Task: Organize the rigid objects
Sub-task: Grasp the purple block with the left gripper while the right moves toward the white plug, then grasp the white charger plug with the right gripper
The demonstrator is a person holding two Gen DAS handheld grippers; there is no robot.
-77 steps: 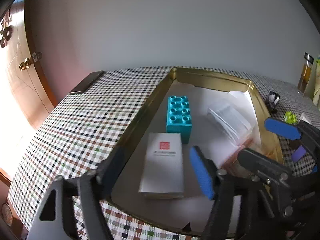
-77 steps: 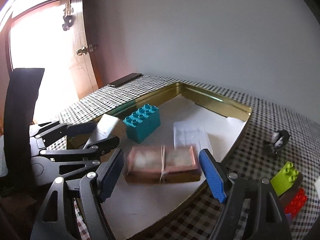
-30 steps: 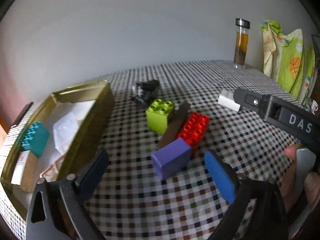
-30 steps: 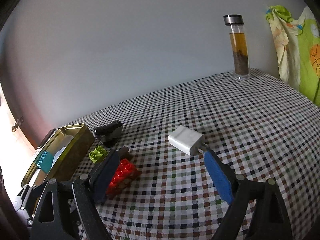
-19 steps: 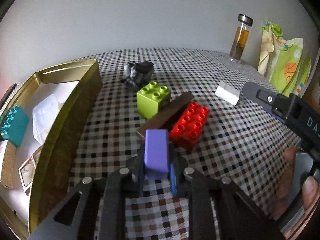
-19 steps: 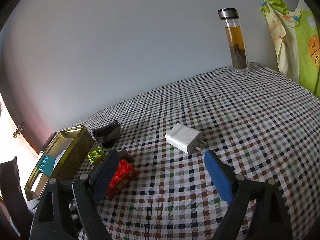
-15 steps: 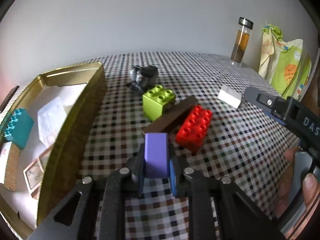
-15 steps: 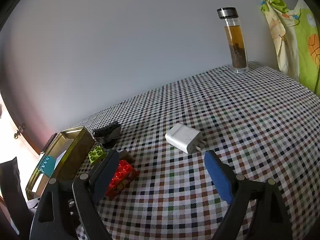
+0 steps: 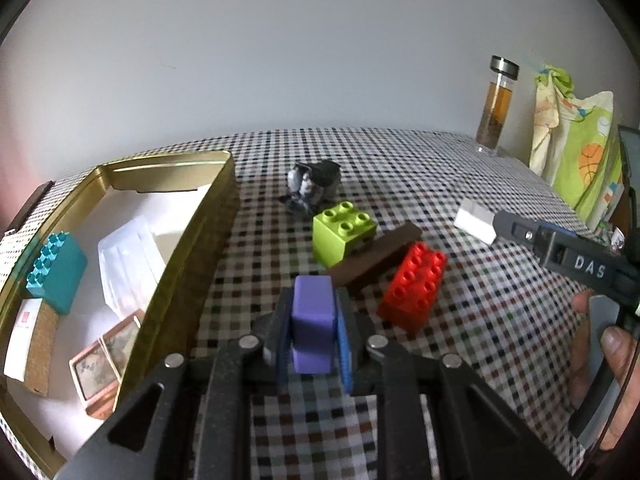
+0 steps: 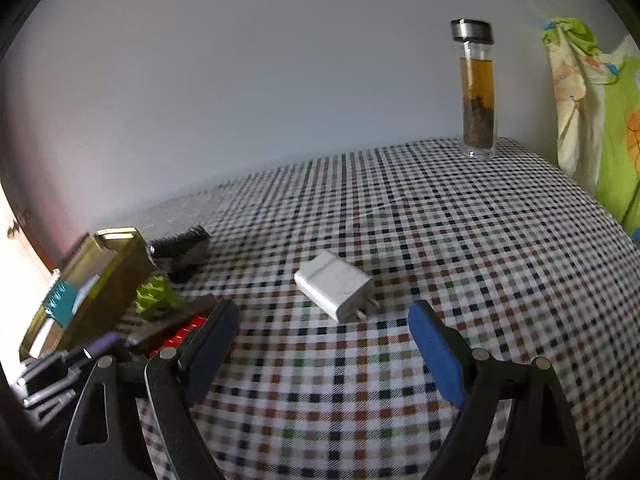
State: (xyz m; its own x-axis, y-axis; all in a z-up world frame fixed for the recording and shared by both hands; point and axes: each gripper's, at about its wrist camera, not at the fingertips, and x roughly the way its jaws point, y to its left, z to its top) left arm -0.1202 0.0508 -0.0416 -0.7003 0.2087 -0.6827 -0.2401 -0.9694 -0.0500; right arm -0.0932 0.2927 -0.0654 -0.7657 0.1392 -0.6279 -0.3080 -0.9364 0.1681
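Observation:
My left gripper (image 9: 313,334) is shut on a purple block (image 9: 313,314) and holds it above the checked tablecloth, just right of the gold tin tray (image 9: 192,240). A lime brick (image 9: 342,234), a brown bar (image 9: 376,262) and a red brick (image 9: 414,286) lie ahead of it. The tray holds a teal brick (image 9: 56,270), a clear plastic box (image 9: 130,256), a white booklet and a banded pink case. My right gripper (image 10: 324,334) is open and empty, with a white charger plug (image 10: 334,284) lying just beyond its fingertips.
A grey-black toy (image 9: 314,184) lies behind the lime brick. A glass bottle of amber liquid (image 10: 478,88) stands at the far table edge. A green printed cloth (image 10: 600,100) hangs at the right. A dark phone (image 9: 28,208) lies beyond the tray's far left corner.
My left gripper swung from the tray to the loose blocks, closed on the purple block and lifted it slightly. My right gripper moved closer to the white charger plug, still open.

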